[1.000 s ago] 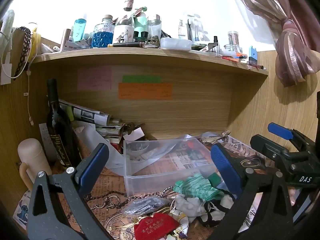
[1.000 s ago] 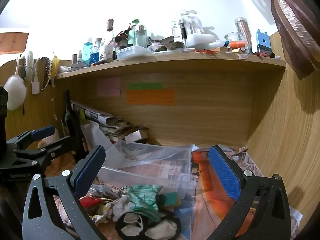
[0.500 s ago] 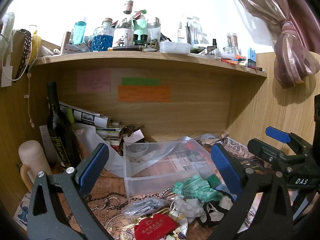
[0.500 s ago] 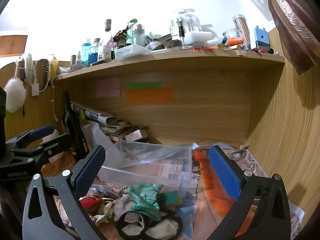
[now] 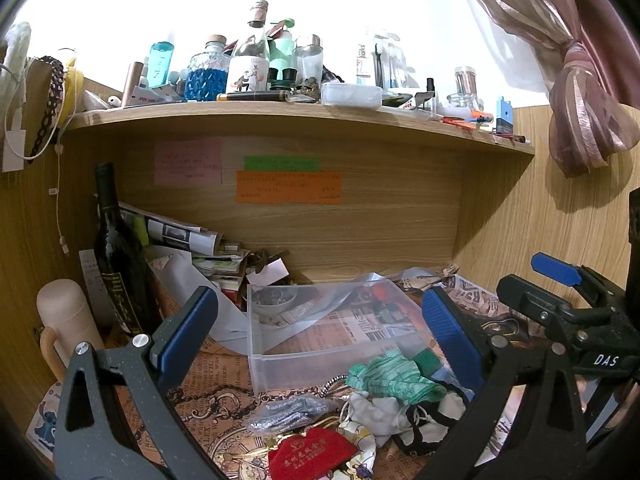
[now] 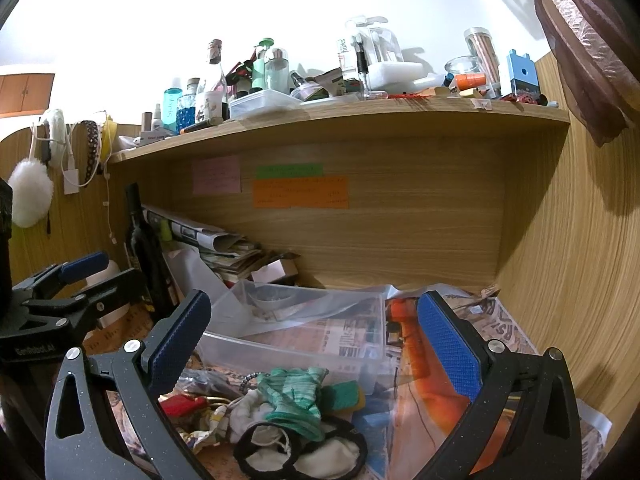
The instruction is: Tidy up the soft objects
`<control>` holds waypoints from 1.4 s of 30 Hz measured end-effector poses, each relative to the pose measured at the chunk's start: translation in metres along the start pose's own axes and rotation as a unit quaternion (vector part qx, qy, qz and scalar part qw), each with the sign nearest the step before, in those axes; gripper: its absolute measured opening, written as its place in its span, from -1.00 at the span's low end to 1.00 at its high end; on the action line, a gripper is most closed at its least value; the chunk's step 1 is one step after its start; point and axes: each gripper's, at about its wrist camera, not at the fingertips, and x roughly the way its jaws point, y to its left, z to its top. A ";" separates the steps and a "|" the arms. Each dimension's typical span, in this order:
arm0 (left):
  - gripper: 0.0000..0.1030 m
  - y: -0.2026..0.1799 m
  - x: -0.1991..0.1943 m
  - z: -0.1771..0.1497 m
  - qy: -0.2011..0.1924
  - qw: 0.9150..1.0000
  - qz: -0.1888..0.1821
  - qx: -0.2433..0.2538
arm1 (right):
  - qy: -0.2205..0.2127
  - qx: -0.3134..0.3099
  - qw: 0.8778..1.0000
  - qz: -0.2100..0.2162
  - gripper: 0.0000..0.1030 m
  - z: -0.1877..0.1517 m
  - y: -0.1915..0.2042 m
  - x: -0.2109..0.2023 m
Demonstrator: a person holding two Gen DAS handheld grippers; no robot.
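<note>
A pile of soft things lies on the desk in front of a clear plastic bin [image 5: 328, 336] [image 6: 304, 340]: a green striped cloth [image 5: 392, 376] [image 6: 296, 392], a white pouch with black trim [image 5: 416, 416] [image 6: 296, 452], a red pouch [image 5: 312, 456] and a silvery bag [image 5: 288, 412]. My left gripper [image 5: 320, 332] is open and empty above the pile. My right gripper [image 6: 316, 336] is open and empty above it too; it also shows at the right of the left wrist view [image 5: 560, 300].
A dark wine bottle [image 5: 120, 256] and a beige flask [image 5: 68, 328] stand at the left. Papers [image 5: 188, 240] are stacked at the back. A wooden shelf [image 5: 304, 112] crowded with bottles hangs overhead. A wooden wall [image 6: 580, 260] closes the right side.
Both views have shifted slightly; the shelf sits a little lower in frame. Both grippers stay open and empty, and the pile has not moved.
</note>
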 end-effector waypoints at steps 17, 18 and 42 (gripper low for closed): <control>1.00 0.001 0.000 0.000 0.001 1.000 -0.002 -0.001 | -0.002 0.001 1.000 0.000 1.00 0.003 0.000 -0.002; 1.00 0.001 0.000 0.000 0.000 1.000 -0.002 -0.001 | -0.003 0.001 1.000 0.000 1.00 0.004 0.001 -0.002; 1.00 -0.001 -0.001 -0.001 0.001 1.000 -0.003 -0.002 | -0.003 0.002 1.000 0.001 1.00 0.004 0.001 -0.002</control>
